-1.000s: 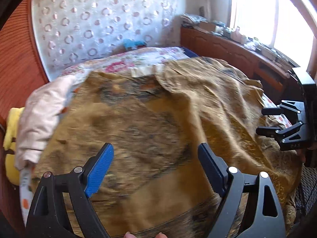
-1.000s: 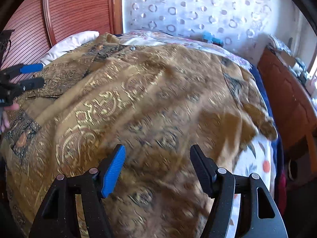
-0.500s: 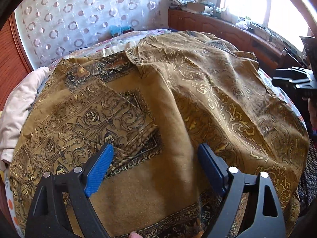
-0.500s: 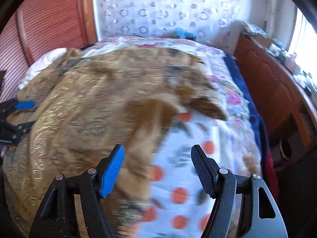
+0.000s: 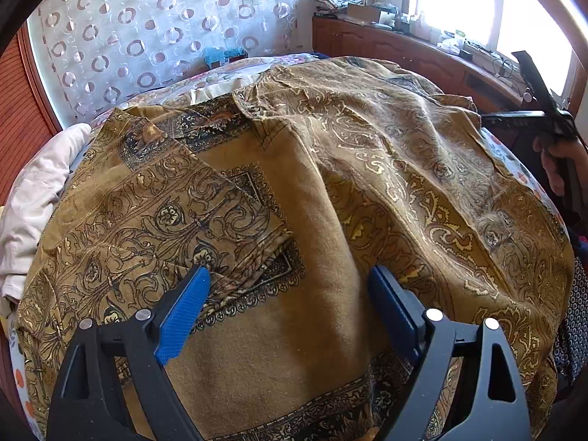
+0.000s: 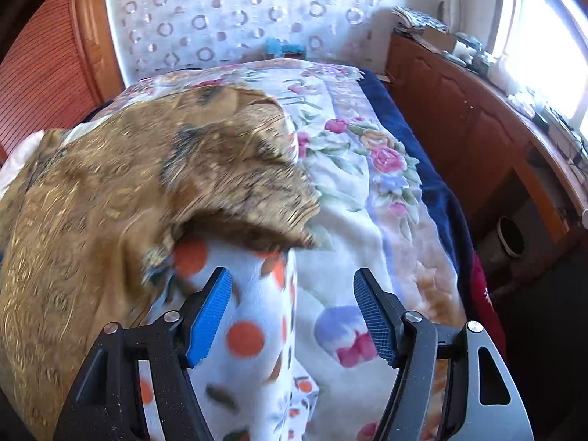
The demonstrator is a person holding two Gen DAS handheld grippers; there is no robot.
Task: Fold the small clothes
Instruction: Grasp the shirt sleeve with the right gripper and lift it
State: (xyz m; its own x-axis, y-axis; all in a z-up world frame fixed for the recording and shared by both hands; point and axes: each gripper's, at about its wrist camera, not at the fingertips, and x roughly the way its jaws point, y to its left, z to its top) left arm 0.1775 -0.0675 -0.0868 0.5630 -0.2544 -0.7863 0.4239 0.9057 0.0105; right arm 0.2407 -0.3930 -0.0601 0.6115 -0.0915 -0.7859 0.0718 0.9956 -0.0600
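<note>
My left gripper [image 5: 288,308] is spread wide, holding nothing, above the golden-brown paisley-patterned garment [image 5: 330,191], which lies spread over most of the bed with one patterned flap folded in toward its middle. My right gripper [image 6: 292,312] is also spread and empty, over the white orange-dotted sheet [image 6: 250,334] and floral blanket [image 6: 367,154] at the bed's right edge, beside the garment's blurred hem.

Floral blanket [image 6: 367,169] — white pillow [image 5: 40,191] beside
</note>
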